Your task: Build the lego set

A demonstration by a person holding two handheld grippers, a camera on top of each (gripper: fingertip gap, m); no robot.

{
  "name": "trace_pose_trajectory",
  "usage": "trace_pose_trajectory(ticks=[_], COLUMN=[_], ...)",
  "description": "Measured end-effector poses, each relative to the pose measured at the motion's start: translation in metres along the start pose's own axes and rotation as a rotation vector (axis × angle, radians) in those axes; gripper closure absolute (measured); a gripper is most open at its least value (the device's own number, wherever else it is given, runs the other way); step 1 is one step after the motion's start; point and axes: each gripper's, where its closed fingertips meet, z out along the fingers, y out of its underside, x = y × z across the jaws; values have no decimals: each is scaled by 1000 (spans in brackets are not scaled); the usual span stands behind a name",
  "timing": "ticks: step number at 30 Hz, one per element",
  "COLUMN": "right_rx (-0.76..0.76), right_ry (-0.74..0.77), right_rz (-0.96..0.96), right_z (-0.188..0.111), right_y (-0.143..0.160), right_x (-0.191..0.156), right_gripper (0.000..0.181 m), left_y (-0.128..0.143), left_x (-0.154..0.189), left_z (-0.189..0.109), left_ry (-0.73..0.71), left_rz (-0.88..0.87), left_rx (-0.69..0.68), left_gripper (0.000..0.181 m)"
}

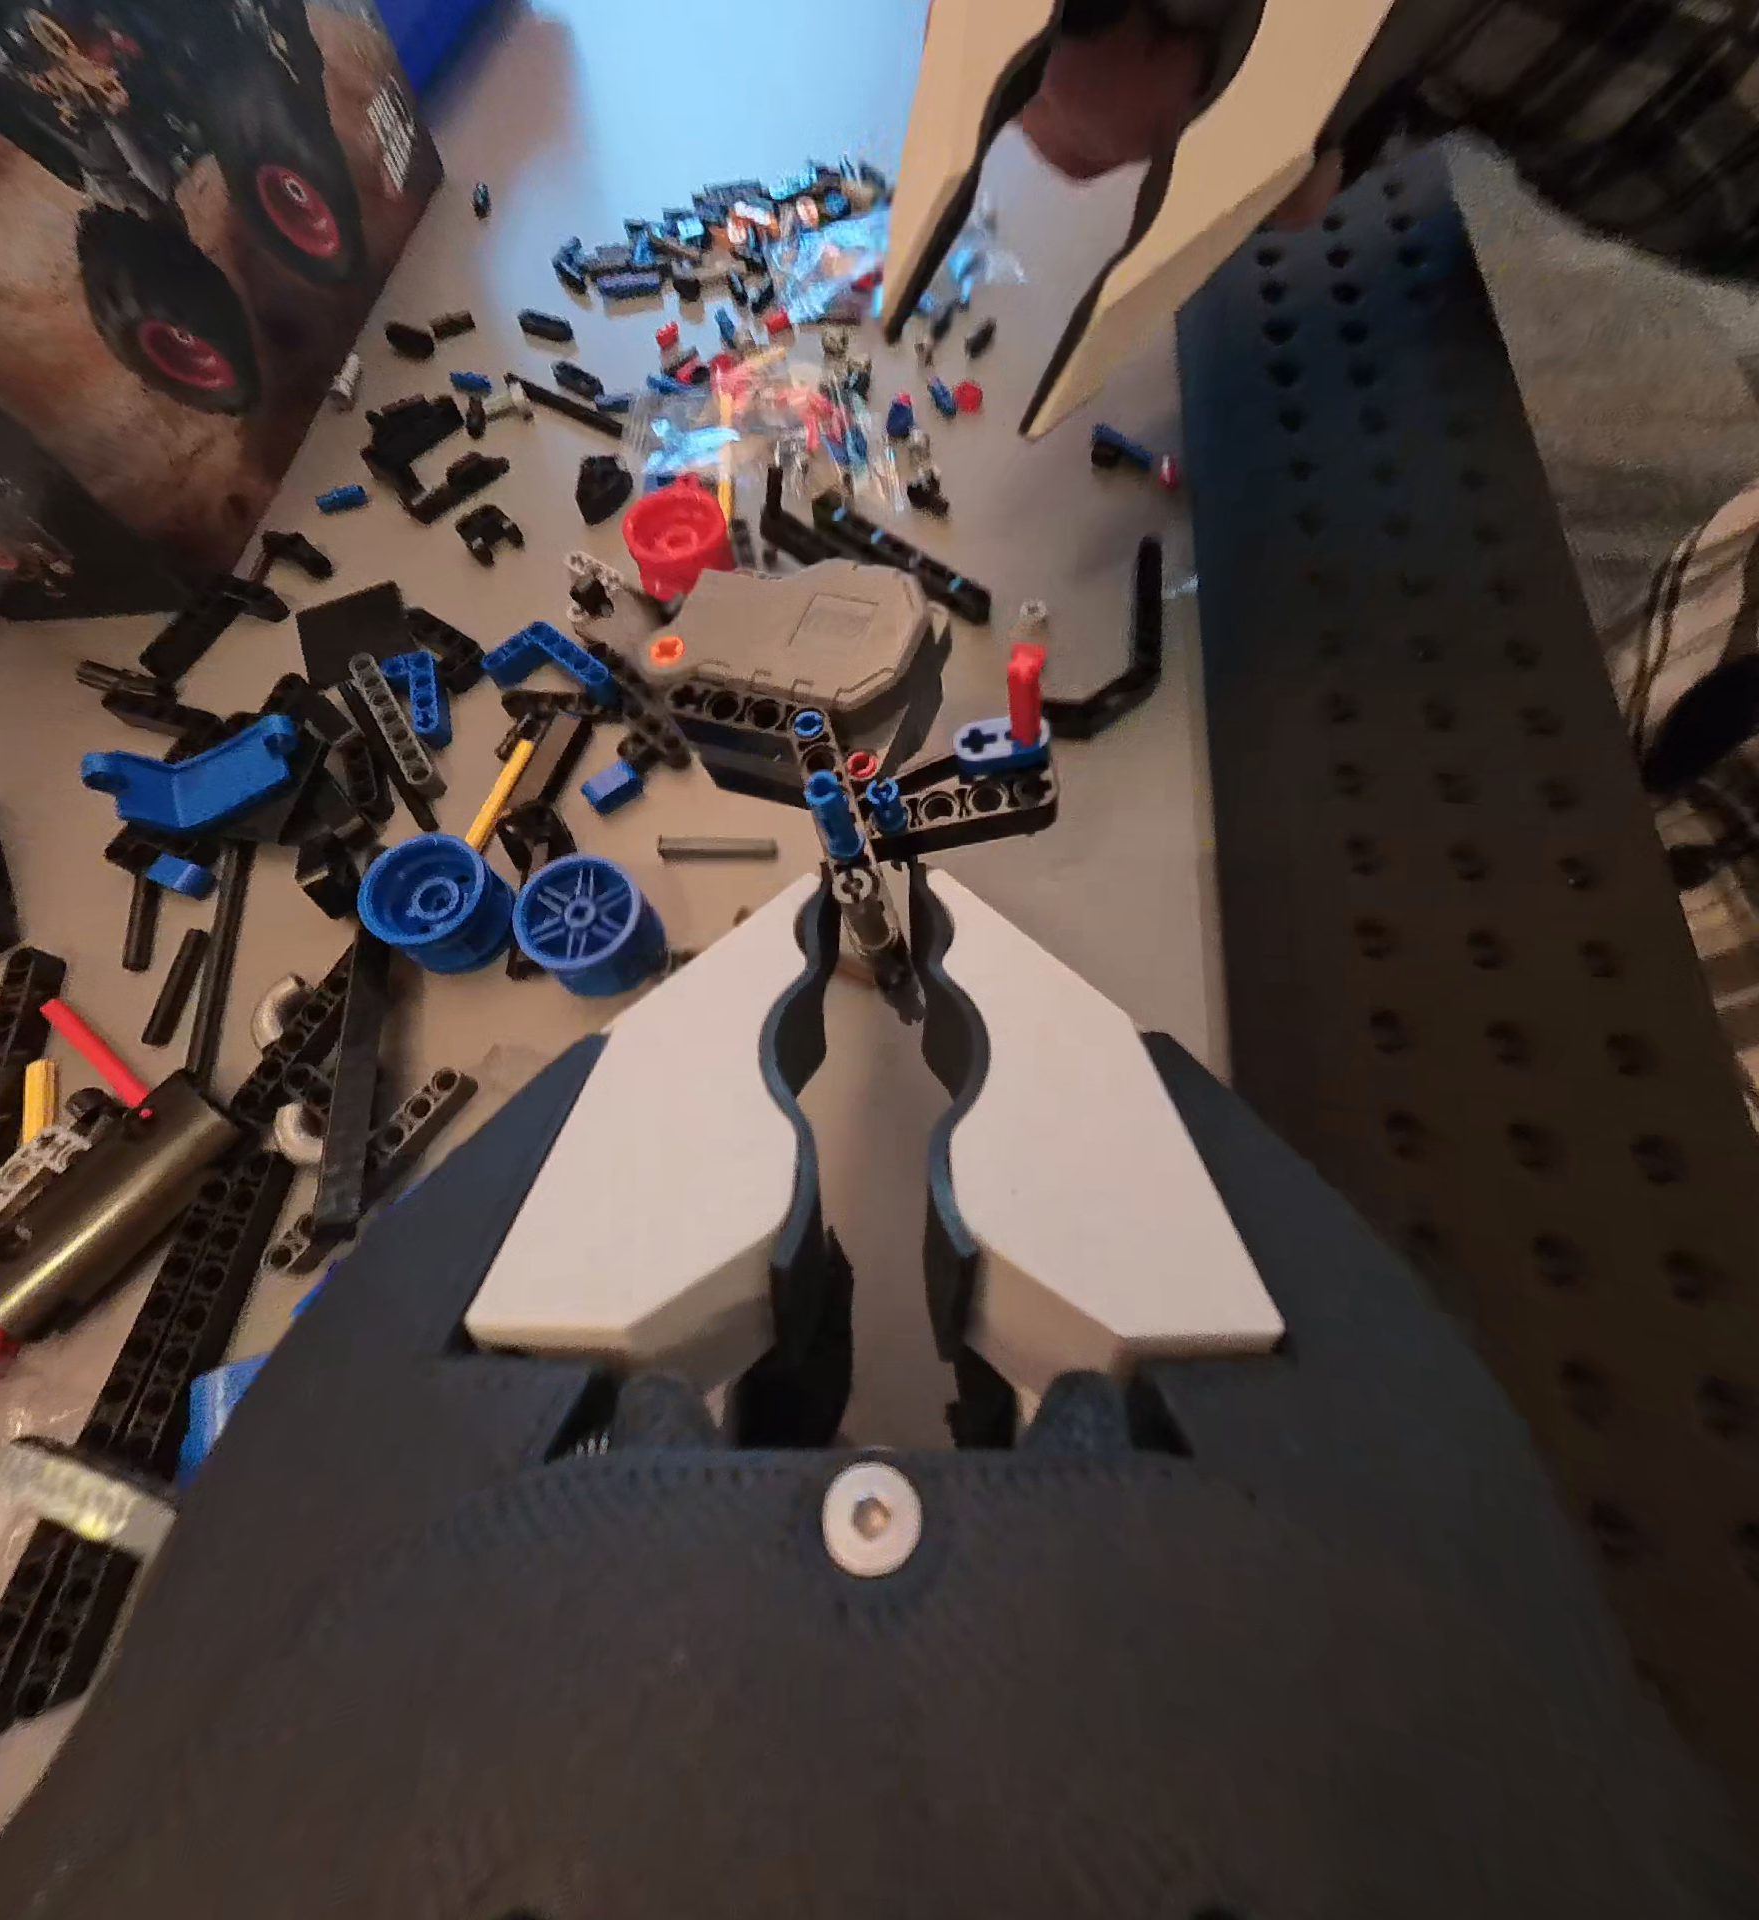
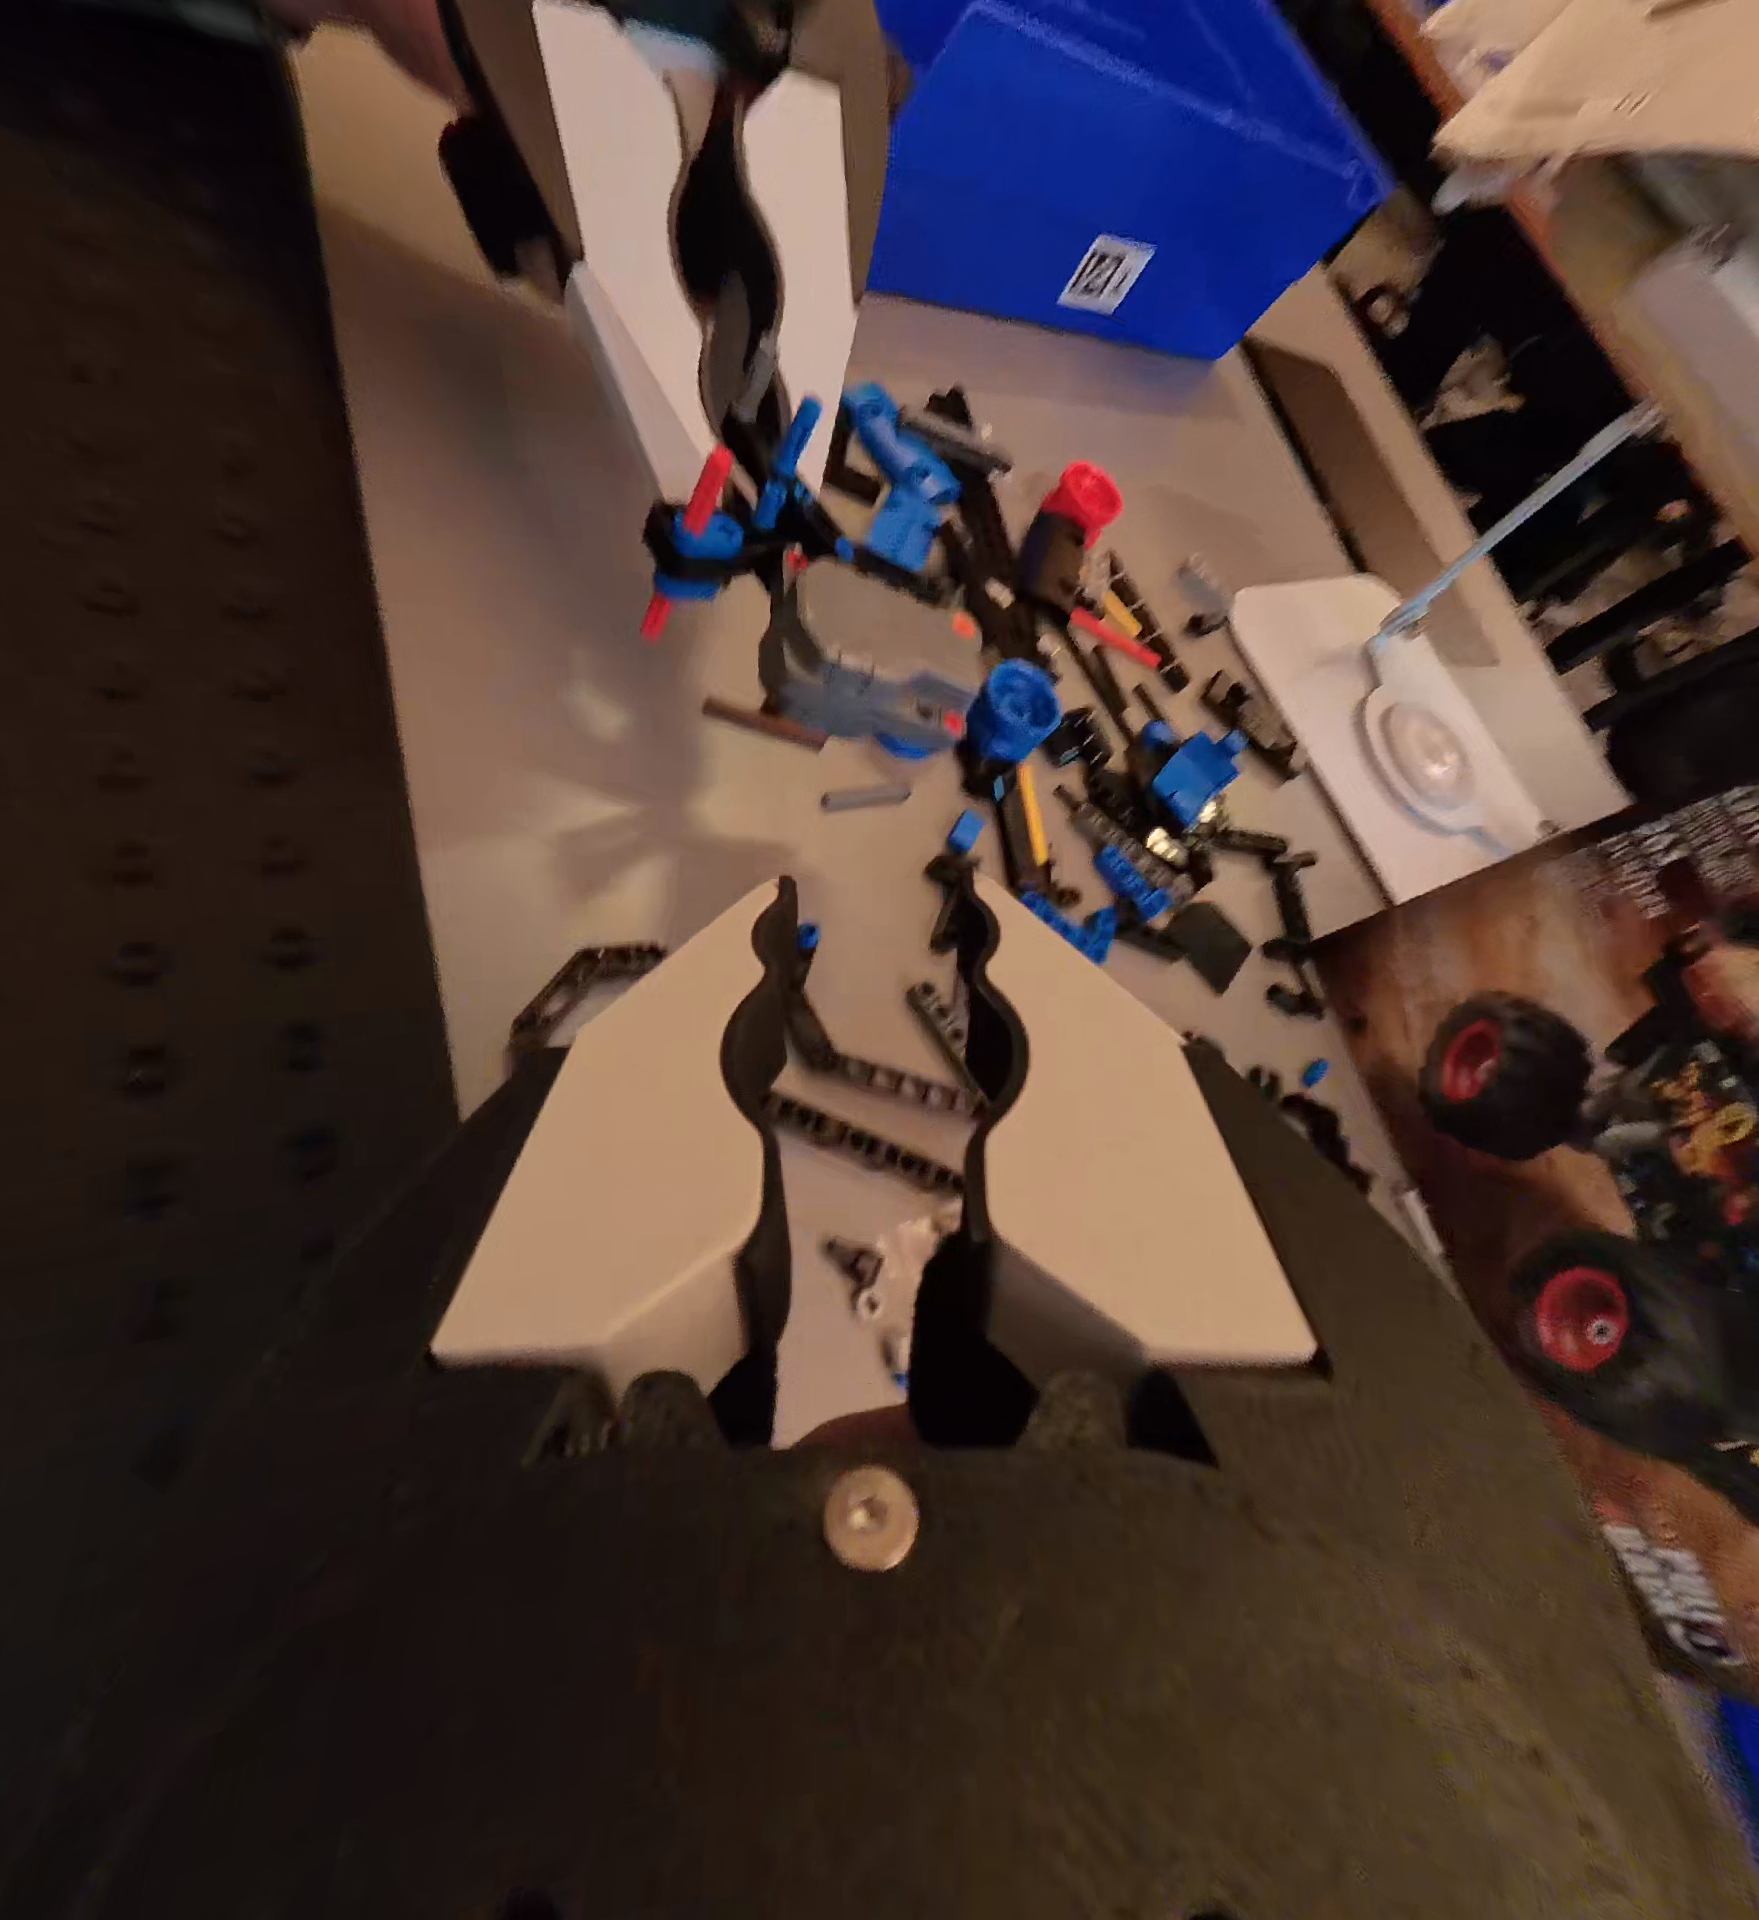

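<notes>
Nearest the lens in the left wrist view, the left gripper [image 1: 870,914] with pale wedge fingers is clenched on the lower end of a small black lego beam assembly [image 1: 854,821] studded with blue pins and a red peg, held at frame centre above the grey tabletop [image 1: 1114,582]. Behind it lies a grey motor block [image 1: 802,634]; two blue wheel hubs [image 1: 511,920] sit left of centre. In the upper right, the right gripper [image 1: 958,374] hangs released, nothing between its fingers. A dark lego box [image 1: 158,260] fills the upper left.
</notes>
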Motion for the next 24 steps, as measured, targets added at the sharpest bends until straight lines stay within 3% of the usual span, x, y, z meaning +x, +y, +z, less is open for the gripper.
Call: trace_pose_trajectory(ticks=[7, 11, 15, 21, 24], right_rx=[-138, -141, -169, -251, -282], right_ry=[-8, 14, 29, -103, -132], right_rz=[130, 169, 90, -35, -57], right_z=[-35, -40, -17, 37, 51], right_y=[54, 64, 60, 58, 60], right_x=[0, 0, 2, -13, -16], right_gripper=[154, 154, 153, 157, 175], left_y=[34, 58, 66, 76, 73], left_x=[17, 26, 30, 26, 26], left_z=[-19, -29, -32, -31, -33], left_ry=[40, 46, 45, 17, 13], left_rz=[60, 94, 90, 80, 67], left_rx=[-149, -239, -226, -259, -236], left_gripper=[170, 171, 171, 163, 147])
